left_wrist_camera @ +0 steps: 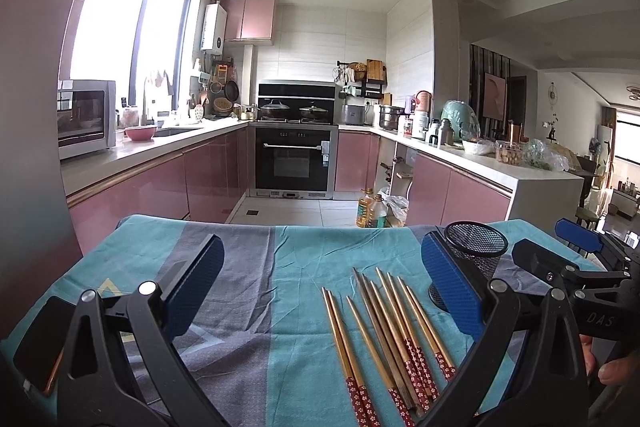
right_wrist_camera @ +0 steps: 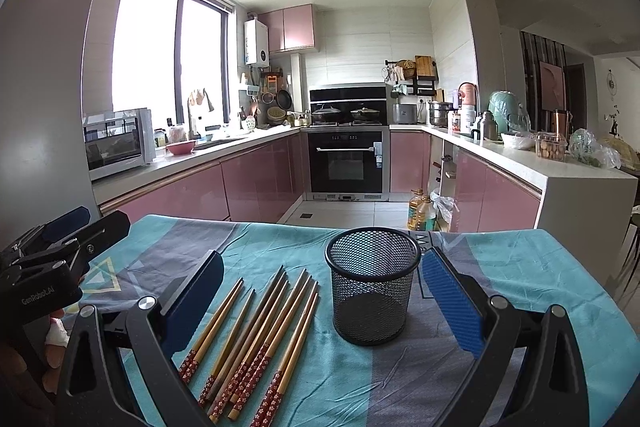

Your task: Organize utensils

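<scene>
**Fingers wide, chopsticks waiting**

Fingers of the left gripper point(left_wrist_camera: 320, 291) and right gripper point(right_wrist_camera: 320, 291) both gape wide, holding nothing. Chopsticks point(right_wrist_camera: 256, 339) lie loose on the cloth-covered table point(right_wrist_camera: 520, 267), just left of the upright mesh cup point(right_wrist_camera: 372, 291), which looks empty, though its bottom is dim. Best to pinch one stick near its patterned end, lift level, then tip it into the cup.

Tan wooden chopsticks point(right_wrist_camera: 256, 339) have red ends dotted with small white flowers. At their 3 o'clock stands a black wire-mesh cup point(right_wrist_camera: 373, 287). The tablecloth point(right_wrist_camera: 520, 275) shows teal and grey-purple blocks. Gripper pads point(right_wrist_camera: 452, 303) are textured blue on black frames.
</scene>
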A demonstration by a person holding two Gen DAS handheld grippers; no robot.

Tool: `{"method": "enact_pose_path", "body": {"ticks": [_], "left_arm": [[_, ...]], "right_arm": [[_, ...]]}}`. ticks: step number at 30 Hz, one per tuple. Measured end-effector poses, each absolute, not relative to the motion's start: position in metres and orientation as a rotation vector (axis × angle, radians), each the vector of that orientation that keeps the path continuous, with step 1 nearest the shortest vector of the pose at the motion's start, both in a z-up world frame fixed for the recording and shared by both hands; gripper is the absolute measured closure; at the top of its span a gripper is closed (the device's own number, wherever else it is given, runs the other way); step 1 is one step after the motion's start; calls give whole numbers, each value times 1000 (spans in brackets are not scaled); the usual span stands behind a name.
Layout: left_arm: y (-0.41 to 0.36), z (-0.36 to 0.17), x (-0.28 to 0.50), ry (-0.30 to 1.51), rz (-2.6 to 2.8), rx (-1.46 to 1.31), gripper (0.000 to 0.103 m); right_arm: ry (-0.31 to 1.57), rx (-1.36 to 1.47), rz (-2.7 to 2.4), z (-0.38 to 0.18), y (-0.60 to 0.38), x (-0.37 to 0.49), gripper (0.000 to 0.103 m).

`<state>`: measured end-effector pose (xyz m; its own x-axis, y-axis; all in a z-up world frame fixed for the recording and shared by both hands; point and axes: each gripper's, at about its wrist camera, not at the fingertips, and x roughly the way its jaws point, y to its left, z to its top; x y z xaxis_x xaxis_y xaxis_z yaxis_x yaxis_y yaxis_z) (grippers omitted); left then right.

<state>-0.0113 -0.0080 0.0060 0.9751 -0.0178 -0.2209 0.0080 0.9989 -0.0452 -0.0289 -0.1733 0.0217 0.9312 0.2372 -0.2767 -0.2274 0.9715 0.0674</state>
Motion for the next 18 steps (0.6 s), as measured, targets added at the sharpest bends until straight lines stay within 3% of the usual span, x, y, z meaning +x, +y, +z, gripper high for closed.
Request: {"method": "enact_pose_path", "body": {"ticks": [18], "left_arm": [[-9,5,-9,235,-10,-50,6]], "right_arm": [[269,27,220,24,-173,-32,7]]}}
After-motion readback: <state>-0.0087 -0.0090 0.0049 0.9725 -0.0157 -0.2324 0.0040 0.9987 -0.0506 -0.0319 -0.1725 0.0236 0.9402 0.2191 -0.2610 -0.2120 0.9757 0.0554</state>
